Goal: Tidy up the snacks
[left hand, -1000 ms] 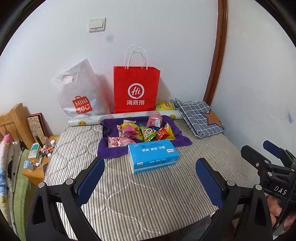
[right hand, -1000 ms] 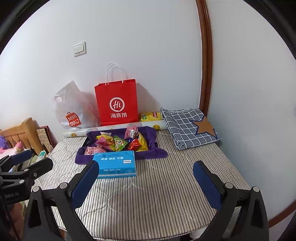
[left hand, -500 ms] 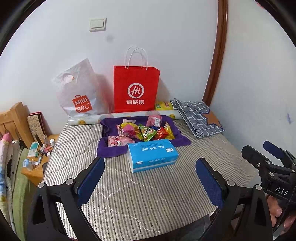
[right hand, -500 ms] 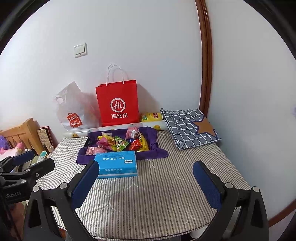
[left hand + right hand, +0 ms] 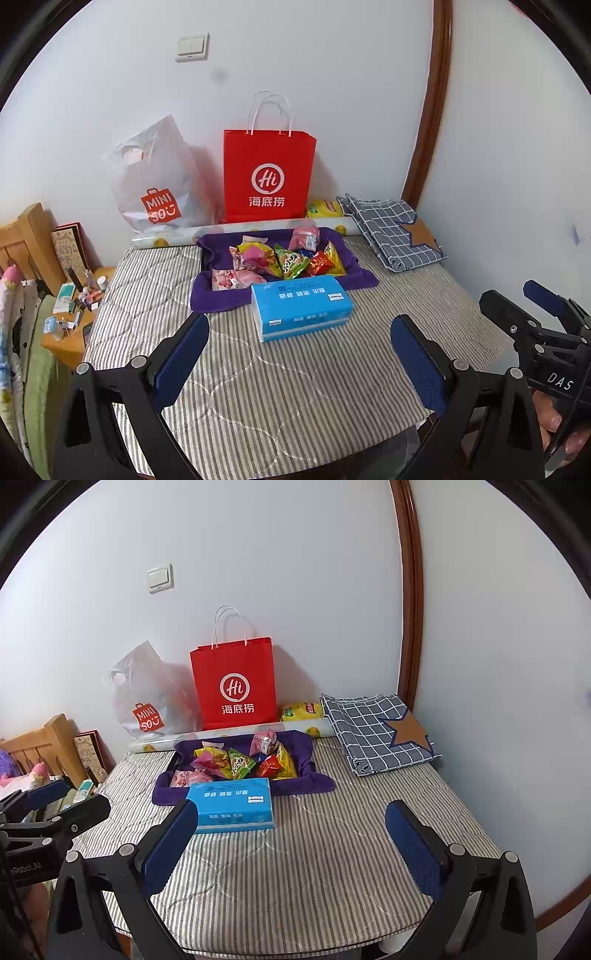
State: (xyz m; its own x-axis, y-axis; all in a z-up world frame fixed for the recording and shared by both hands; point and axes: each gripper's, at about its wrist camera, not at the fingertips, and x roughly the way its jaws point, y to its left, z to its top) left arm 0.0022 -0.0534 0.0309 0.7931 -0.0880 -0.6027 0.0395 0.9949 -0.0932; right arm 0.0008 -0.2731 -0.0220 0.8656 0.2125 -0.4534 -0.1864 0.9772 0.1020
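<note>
Several bright snack packets (image 5: 284,260) (image 5: 236,762) lie heaped in a tray lined with purple cloth (image 5: 360,280) (image 5: 314,779) toward the back of the striped table. A blue tissue pack (image 5: 301,306) (image 5: 232,805) lies flat just in front of the tray. My left gripper (image 5: 299,354) hovers open over the near half of the table, short of the tissue pack, holding nothing. My right gripper (image 5: 291,843) is open and empty too, with its left finger just in front of the tissue pack. Each gripper shows at the edge of the other's view.
A red paper bag (image 5: 269,177) and a white plastic bag (image 5: 157,188) lean on the back wall, with a printed roll (image 5: 236,232) and a yellow packet (image 5: 325,209) beside them. A folded checked cloth (image 5: 395,230) fills the back right corner. A cluttered wooden stand (image 5: 70,314) sits left.
Both views have shifted very slightly closer to the table; nothing on the table moved, and both grippers stay open.
</note>
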